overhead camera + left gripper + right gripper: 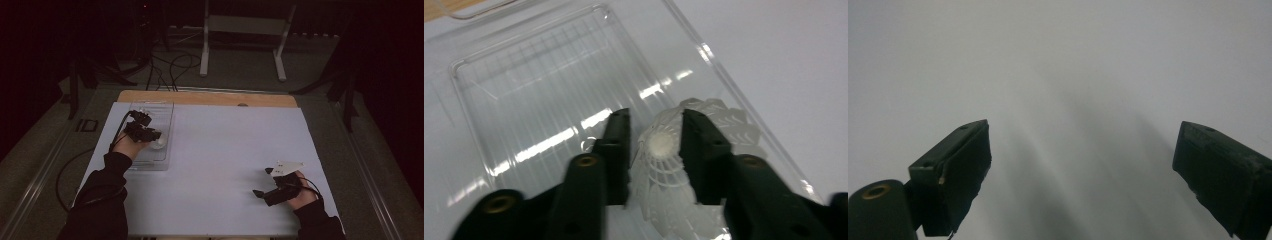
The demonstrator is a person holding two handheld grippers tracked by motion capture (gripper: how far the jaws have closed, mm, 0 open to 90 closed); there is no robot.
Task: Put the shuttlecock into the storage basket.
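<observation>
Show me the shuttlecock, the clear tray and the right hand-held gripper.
shuttlecock [659, 145]: left gripper view, round cork tip.
clear tray [539, 95]: left gripper view, ribbed floor.
right hand-held gripper [1080, 165]: right gripper view, midway between its jaws.

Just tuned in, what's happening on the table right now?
The left gripper sits over the clear plastic tray with a white shuttlecock between its jaws, which stand slightly apart; whether the pads press on it I cannot tell. The right gripper rests open above the white table cover, holding nothing.
</observation>
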